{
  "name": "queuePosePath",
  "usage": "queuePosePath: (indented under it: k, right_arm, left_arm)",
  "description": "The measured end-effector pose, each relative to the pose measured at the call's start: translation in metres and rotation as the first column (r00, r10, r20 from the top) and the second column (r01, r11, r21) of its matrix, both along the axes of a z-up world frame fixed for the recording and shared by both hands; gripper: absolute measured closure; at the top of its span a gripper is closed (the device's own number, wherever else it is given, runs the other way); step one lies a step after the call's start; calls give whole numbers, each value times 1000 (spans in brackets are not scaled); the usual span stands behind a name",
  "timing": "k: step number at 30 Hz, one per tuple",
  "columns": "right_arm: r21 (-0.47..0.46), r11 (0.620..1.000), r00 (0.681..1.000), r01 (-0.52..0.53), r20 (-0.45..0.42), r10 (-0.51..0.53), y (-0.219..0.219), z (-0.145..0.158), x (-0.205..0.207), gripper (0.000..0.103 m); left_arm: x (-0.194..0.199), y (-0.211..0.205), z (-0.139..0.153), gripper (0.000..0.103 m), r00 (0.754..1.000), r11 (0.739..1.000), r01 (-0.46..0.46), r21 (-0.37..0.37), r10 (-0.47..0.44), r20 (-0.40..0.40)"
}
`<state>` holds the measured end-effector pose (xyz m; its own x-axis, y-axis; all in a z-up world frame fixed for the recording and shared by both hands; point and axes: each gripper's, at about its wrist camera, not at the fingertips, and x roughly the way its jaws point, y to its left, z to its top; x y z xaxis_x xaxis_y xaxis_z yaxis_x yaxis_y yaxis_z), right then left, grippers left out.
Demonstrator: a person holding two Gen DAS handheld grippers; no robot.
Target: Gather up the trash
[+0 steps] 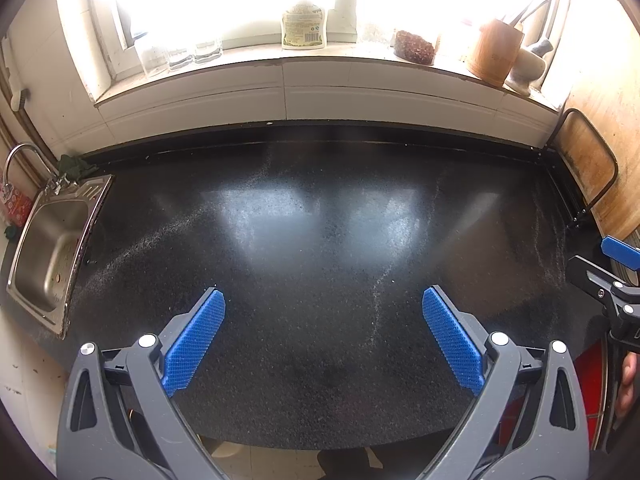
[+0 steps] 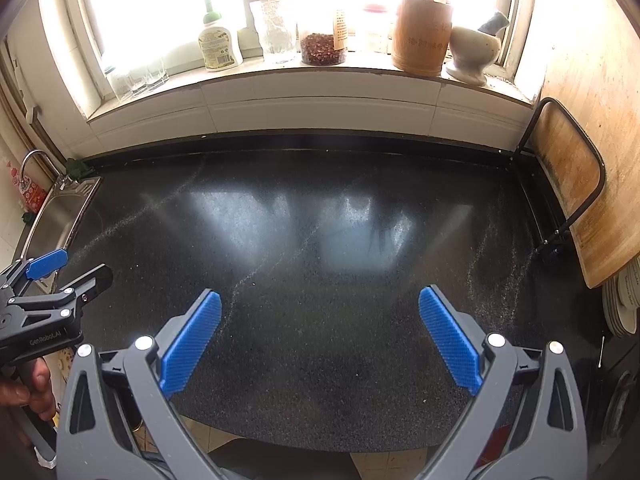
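Nearest, both tools hover over the front edge of the black speckled surface (image 1: 320, 240). Left gripper (image 1: 323, 334): jaws spread wide, nothing between the blue pads. Right gripper (image 2: 320, 334): same, jaws wide apart and empty. Each shows at the other's frame edge, held level and well apart.

Trash: no discrete piece seen on the surface in either view. Only pale dusty streaks (image 2: 256, 268) across the dark stone; cannot tell whether these are crumbs, salt or scuffing. Judgement: the task item is either off-frame or is this fine residue.

Risks from here:
- Wide jaws cannot pinch powder; a try would scrape pads on stone.
- Window glare blanks the mid-surface reflection; a small scrap there could be missed.
- Reaching to the back sill risks knocking the drinking glasses (image 2: 136, 74), chilli jar (image 2: 322, 46) or mortar and pestle (image 2: 474, 50).

Mid-left: steel sink (image 1: 52, 248), basin bare as far as visible; a green rag (image 1: 74, 166) sits behind it by the tap.
Right: a wooden board (image 2: 568, 168) leaning in a wire rack, stacked plates (image 2: 622, 300) cut by the frame.

Far: dish-soap bottle (image 2: 218, 42) and bamboo utensil holder (image 2: 420, 36) on the sill. Window overexposed; labels unreadable. Floor below the edge mostly hidden by the tool bodies.
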<state>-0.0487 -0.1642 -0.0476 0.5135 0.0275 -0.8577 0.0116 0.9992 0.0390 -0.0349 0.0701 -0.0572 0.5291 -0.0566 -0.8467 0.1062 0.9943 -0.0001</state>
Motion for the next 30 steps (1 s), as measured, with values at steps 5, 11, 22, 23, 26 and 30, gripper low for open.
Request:
queuePosePath:
  k: [5, 11, 22, 23, 26, 30]
  right_arm:
    - [-3, 1000, 1000, 5, 0, -5, 0, 0, 0, 7]
    - [0, 1000, 1000, 9, -1, -9, 1, 1, -2, 7]
    - [0, 1000, 1000, 7, -5, -7, 0, 0, 0, 7]
    - [-2, 1000, 1000, 8, -4, -8, 0, 0, 0, 7]
    - [0, 1000, 1000, 7, -9, -7, 0, -2, 1, 7]
    - [0, 1000, 1000, 4, -11, -4, -2, -3, 2, 7]
  left_arm:
    - [0, 1, 0, 7, 1000, 1000, 3, -1, -3, 0]
    - [0, 1, -1, 7, 1000, 1000, 6, 1, -6, -4]
    - [3, 1, -2, 7, 1000, 1000, 1, 13, -1, -7]
    - [3, 1, -2, 7, 1000, 1000, 1, 13, -1, -9]
    - [4, 1, -2, 7, 1000, 1000, 0, 12, 0, -14]
    - [6, 1, -3, 7, 1000, 1000, -3, 22, 3, -20]
